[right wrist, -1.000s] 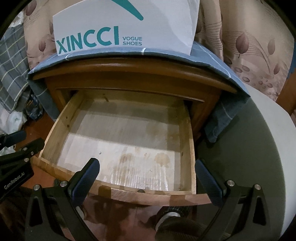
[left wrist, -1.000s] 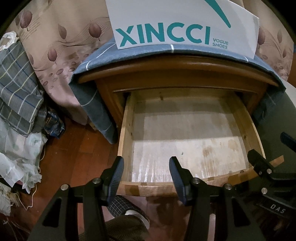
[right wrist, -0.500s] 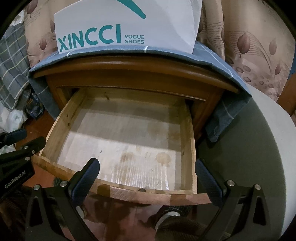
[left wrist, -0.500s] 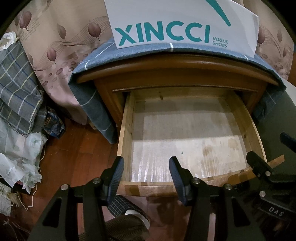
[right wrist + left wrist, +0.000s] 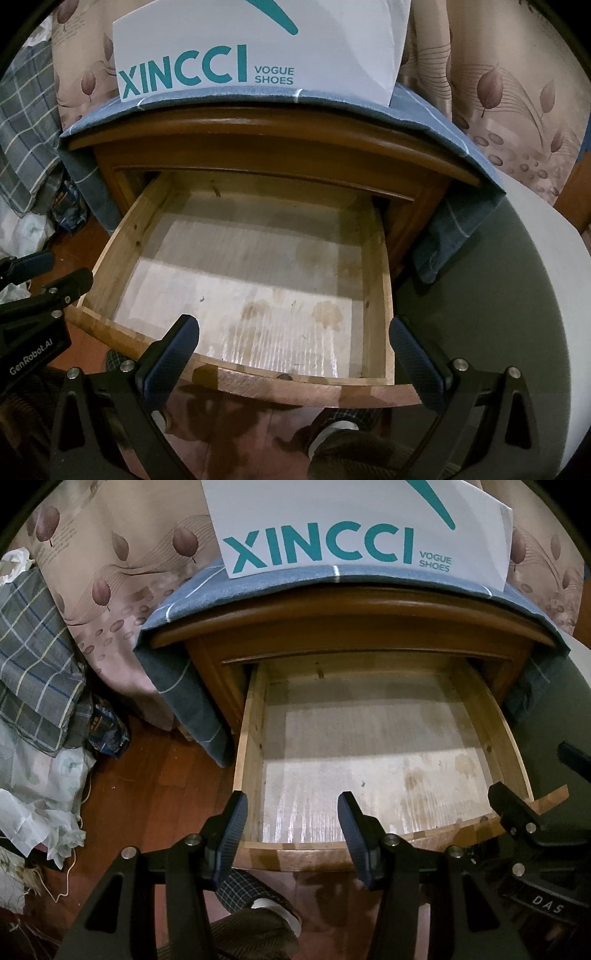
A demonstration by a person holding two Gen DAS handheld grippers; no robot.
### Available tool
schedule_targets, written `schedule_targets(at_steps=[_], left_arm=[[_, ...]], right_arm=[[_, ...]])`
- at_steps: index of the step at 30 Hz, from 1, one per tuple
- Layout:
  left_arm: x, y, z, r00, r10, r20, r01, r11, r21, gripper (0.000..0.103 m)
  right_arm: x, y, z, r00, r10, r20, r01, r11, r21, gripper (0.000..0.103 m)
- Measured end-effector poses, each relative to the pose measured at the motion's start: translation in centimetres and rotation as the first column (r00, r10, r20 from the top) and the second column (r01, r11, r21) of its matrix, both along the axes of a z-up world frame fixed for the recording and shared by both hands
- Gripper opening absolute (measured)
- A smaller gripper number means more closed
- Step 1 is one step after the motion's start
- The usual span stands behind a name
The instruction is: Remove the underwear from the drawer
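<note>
The left gripper [image 5: 291, 834] holds its jaws partly apart with nothing between them, poised over the near left stretch of the drawer [image 5: 255, 738] front; the right gripper [image 5: 295, 362] has its jaws spread wide, also empty, straddling the front rail toward the drawer's right half. Both point steeply down and forward into the open box. From there outward the drawer floor shows only its pale, stained liner — no underwear lies on it, nor any cloth, in either view. So the usual question of which way the garment lies from the jaws has no answer here: it cannot be seen, and its long axis cannot be told. My judgement is that the drawer already stands emptied. Beyond it, the nightstand [image 5: 351, 627] carries a blue cloth [image 5: 192, 602] and a white shoe box [image 5: 362, 524].
</note>
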State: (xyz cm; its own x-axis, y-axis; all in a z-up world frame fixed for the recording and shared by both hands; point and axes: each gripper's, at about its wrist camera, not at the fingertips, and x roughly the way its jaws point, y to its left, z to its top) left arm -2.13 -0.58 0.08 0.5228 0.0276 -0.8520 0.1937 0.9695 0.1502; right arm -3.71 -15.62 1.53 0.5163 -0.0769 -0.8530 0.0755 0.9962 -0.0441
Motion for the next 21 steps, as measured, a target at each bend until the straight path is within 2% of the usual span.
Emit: schedule_targets(at_steps=[21], left_arm=[[-0.03, -0.03, -0.27, 1.000, -0.001, -0.007, 0.001, 1.000, 0.000, 0.052]], right_arm=[[0.00, 0.24, -0.15, 1.000, 0.004, -0.004, -0.004, 1.000, -0.007, 0.102]])
